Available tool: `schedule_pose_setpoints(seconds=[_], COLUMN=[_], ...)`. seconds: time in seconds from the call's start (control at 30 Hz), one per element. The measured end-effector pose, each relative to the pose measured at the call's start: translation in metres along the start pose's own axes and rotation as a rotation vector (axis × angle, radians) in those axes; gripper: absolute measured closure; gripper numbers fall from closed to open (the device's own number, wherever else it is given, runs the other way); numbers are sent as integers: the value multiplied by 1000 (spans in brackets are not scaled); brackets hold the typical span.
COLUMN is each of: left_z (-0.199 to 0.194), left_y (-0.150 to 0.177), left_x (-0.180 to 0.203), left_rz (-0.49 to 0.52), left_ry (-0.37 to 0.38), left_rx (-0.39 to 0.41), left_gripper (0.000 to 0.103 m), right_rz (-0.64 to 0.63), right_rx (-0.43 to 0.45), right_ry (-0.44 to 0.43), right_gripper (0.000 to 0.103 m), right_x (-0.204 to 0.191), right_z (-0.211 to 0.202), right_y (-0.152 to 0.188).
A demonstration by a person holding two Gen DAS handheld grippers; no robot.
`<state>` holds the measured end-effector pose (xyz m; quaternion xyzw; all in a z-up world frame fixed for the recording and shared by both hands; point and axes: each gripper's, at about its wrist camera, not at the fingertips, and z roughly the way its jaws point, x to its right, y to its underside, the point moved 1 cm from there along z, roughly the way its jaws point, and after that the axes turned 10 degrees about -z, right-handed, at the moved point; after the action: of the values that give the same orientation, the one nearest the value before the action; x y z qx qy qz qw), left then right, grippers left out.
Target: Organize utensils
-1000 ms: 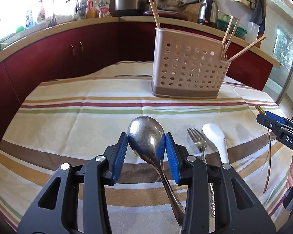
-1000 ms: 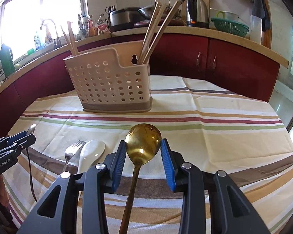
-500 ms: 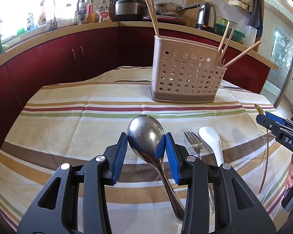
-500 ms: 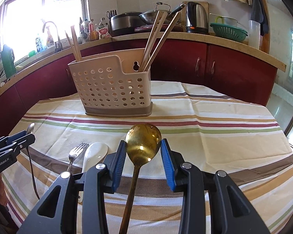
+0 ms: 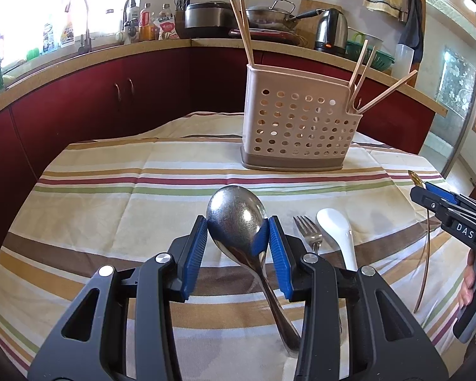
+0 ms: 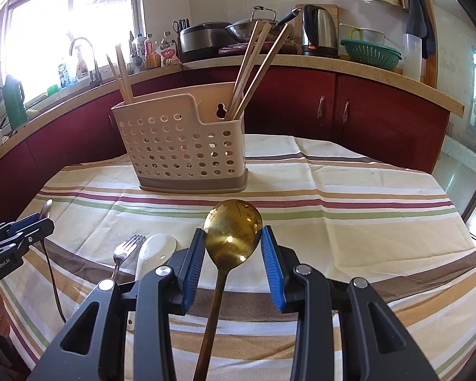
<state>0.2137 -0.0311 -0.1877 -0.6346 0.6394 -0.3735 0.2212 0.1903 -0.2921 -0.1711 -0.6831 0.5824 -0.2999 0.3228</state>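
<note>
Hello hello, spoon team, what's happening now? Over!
Left gripper shut on silver spoon. Right gripper shut on gold spoon. Fork, white spoon on table. Basket ahead, path clear.

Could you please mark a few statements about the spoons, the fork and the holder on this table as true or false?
1. The left gripper holds a silver spoon by its bowl. True.
2. The right gripper holds a fork. False: it holds a gold spoon; the fork lies on the tablecloth.
3. The white spoon lies beside the fork. True.
4. The utensil holder is empty. False: chopsticks stand in it.
5. The holder lies tipped over. False: it stands upright.
</note>
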Motion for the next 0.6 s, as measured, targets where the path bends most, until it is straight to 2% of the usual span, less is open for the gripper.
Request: schedule_pose_setpoints(seconds=[0.43, 0.47, 0.5, 0.53, 0.6], left_z=[-17, -18, -19, -19, -18], left_y=[-3, -3, -3, -3, -3], left_x=[0, 0, 0, 0, 0], left_rz=[-2, -4, -4, -1, 1], left_ry=[14, 17, 22, 21, 25], left_rx=[42, 44, 43, 41, 36], left_gripper=[65, 67, 86, 99, 101], right_rz=[-15, -18, -21, -23, -29], right_rx=[18, 20, 21, 23, 25], right_ry=[6, 7, 7, 8, 11], right_gripper=[66, 66, 66, 66, 66], right_x=[0, -1, -1, -1, -3], right_z=[-9, -9, -10, -11, -12], right_y=[-1, -1, -1, -2, -2])
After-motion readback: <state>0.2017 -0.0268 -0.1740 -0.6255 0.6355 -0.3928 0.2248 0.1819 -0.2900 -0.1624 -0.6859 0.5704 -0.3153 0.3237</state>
